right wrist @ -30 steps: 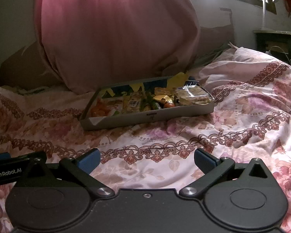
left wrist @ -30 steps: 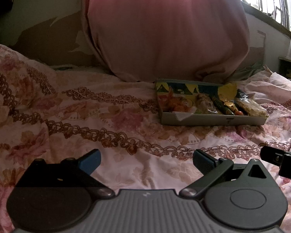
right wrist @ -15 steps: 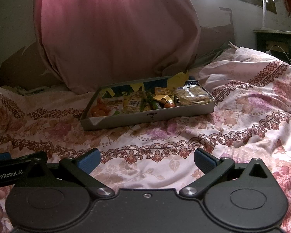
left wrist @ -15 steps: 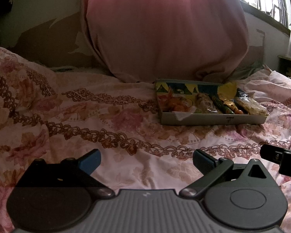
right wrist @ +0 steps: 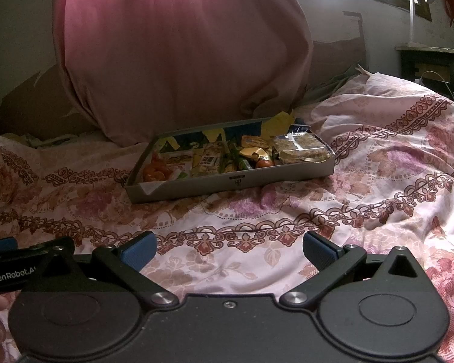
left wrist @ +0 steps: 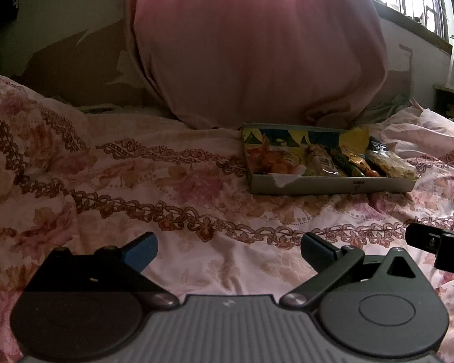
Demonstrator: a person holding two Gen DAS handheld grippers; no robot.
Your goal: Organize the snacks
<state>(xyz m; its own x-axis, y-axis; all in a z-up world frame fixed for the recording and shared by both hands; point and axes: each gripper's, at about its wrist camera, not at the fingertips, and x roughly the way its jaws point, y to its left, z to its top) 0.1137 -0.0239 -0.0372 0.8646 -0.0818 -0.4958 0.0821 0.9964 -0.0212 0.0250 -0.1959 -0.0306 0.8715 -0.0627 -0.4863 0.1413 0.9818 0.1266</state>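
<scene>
A shallow grey box (right wrist: pixel 231 181) of wrapped snacks is sitting on the flowered bedspread (left wrist: pixel 172 199), in front of a large pink pillow (left wrist: pixel 257 45) that is leaning against the wall. Both pairs of tongs are hanging low over the bed, well apart from the box, released and gripping nothing: the left tongs (left wrist: pixel 228 251) are showing only bare cloth between their blue pads, and so are the right tongs (right wrist: pixel 229 249). In the left wrist view the box is lying ahead and off to the right; in the right wrist view it is lying almost straight ahead, a little to the left, so the right tongs appear better lined up with it. Its long axis is running crosswise to both approach lines, with the long front wall facing the tongs. Inside, an orange packet (right wrist: pixel 154 172) is filling the left end and a clear-wrapped bar (right wrist: pixel 301 148) the right end, with slimmer packets between. Any pick is likely calling for a forward reach over that front wall.
</scene>
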